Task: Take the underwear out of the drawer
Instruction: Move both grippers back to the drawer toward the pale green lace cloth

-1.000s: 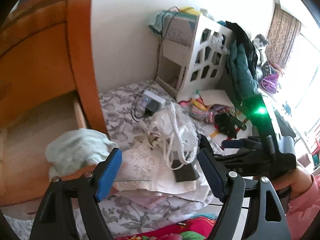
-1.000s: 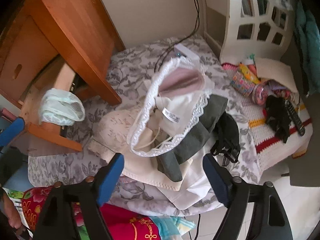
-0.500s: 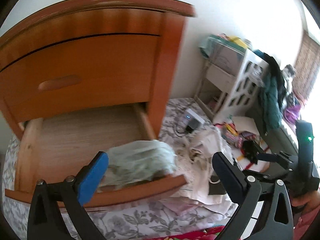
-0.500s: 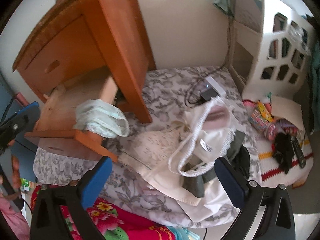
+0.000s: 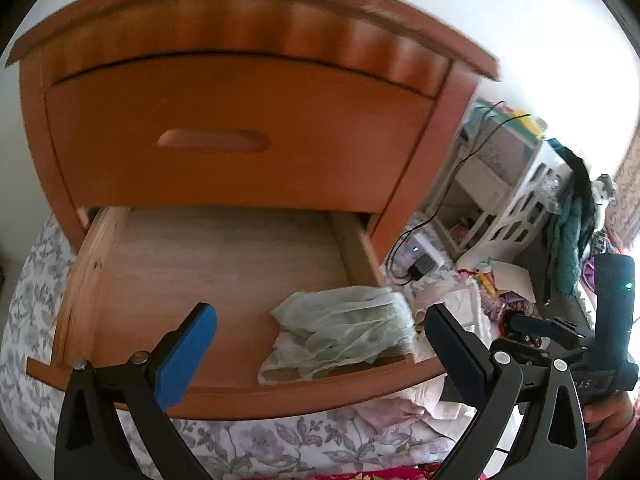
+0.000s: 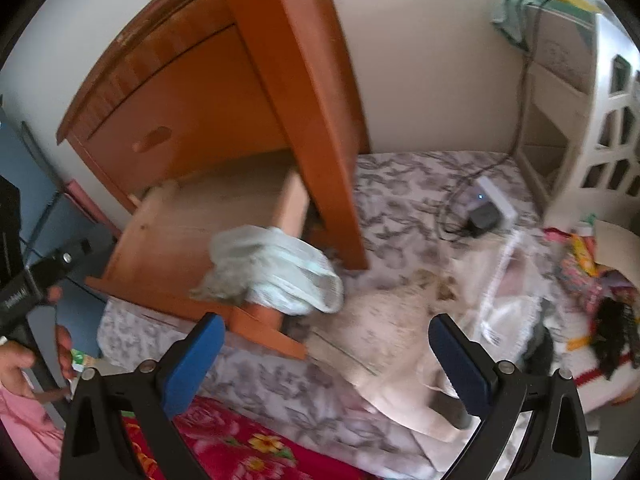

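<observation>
Lower drawer [image 5: 224, 264] of orange wood, pulled open, pale bare floor. Pale green mesh underwear [image 5: 344, 332], crumpled, in the front right corner, draped over the drawer's front edge and hanging partly outside [image 6: 276, 276].

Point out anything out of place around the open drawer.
The pale green underwear is draped over the front right corner of the open drawer, partly hanging outside, as the right wrist view shows. Otherwise the drawer looks empty.
</observation>
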Available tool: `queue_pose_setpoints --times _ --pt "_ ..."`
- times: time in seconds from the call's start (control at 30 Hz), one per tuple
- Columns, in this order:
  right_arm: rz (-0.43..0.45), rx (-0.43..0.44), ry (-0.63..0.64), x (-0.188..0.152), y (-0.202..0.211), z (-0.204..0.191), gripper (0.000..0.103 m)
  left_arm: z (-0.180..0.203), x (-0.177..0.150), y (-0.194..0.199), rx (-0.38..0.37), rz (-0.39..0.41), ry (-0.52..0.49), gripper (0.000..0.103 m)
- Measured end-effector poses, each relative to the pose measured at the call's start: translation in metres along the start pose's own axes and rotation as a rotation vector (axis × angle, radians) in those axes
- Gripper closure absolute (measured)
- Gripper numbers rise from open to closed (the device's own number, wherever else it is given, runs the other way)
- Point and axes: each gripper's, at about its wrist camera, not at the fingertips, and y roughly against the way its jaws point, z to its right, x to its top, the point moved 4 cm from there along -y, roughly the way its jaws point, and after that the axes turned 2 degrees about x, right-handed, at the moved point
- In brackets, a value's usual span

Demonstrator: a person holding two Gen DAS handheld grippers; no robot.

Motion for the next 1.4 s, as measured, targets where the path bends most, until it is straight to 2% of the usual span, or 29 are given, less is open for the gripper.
queue_pose_setpoints --times 0.3,0.7,0.9,0.97,1.03,1.2,1.3,1.4 --pt "-0.039 0.1 -0.075 0.017 -0.043 -0.014 0.0 -0.032 -0.009 -0.02 0.057 -0.101 0.087 0.0" --pt "-0.056 0.098 -0.076 0.024 -0.068 -0.013 0.0 -0.043 -0.012 -0.037 0.06 -0.145 0.103 0.0" --pt "-0.082 0.086 -0.023 0.026 -0.078 -0.022 0.0 -0.044 -0.012 -0.043 0.057 -0.162 0.099 0.0" --pt "-0.086 0.088 -0.022 0.027 -0.081 -0.023 0.004 -0.046 -0.013 -0.044 0.056 -0.168 0.103 0.0" --pt "-0.093 0.1 -0.031 0.028 -0.083 -0.022 0.016 -0.048 -0.015 -0.045 0.059 -0.172 0.108 0.0" --pt "-0.118 0.109 -0.03 0.026 -0.09 -0.025 0.032 -0.05 -0.017 -0.046 0.06 -0.178 0.113 0.0" --pt "-0.131 0.112 -0.021 0.024 -0.093 -0.028 0.035 -0.049 -0.019 -0.047 0.057 -0.18 0.111 0.0" --pt "-0.14 0.109 -0.004 0.022 -0.095 -0.03 0.042 -0.049 -0.02 -0.048 0.056 -0.187 0.11 0.0"
